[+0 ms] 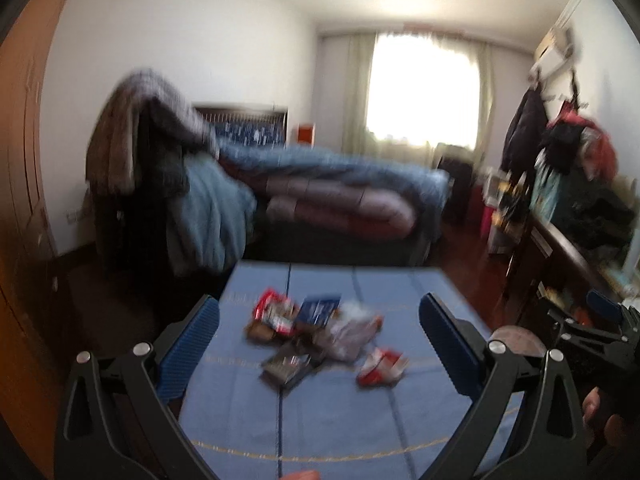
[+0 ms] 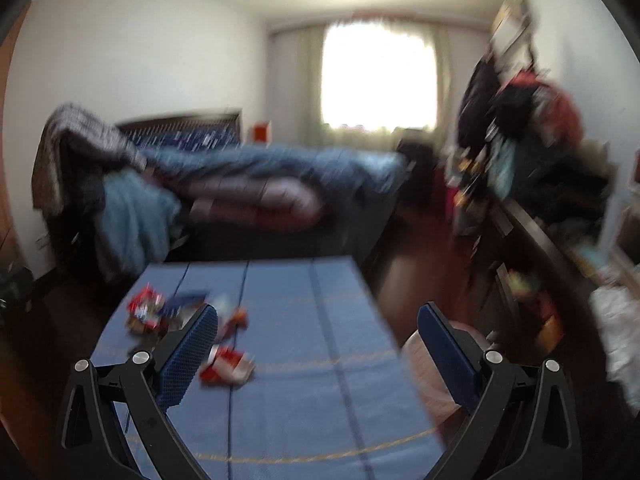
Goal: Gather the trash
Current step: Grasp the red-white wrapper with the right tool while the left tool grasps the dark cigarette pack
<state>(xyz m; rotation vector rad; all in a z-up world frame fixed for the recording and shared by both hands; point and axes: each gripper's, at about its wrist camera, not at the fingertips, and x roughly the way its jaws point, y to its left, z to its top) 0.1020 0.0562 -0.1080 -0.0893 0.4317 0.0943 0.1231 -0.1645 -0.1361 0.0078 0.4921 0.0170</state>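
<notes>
A heap of trash (image 1: pixel 316 332) lies on a blue-clothed table (image 1: pixel 320 420): red wrappers, a blue packet (image 1: pixel 318 310), a clear crumpled bag (image 1: pixel 352 328) and a dark packet (image 1: pixel 286 366). One red-and-white wrapper (image 1: pixel 380 366) lies apart at the near right. My left gripper (image 1: pixel 320 340) hangs open above the table, the heap between its fingers in the view. In the right wrist view the same heap (image 2: pixel 160 312) lies left, the lone wrapper (image 2: pixel 226 366) nearer. My right gripper (image 2: pixel 318 344) is open and holds nothing. It also shows at the right edge of the left wrist view. Both views are blurred.
A bed (image 1: pixel 340 184) with blue and maroon quilts stands beyond the table. Clothes hang over a chair (image 1: pixel 140 152) at the left. A dark cluttered dresser (image 2: pixel 540 248) runs along the right wall. A pinkish round bin (image 2: pixel 436 372) stands by the table's right edge.
</notes>
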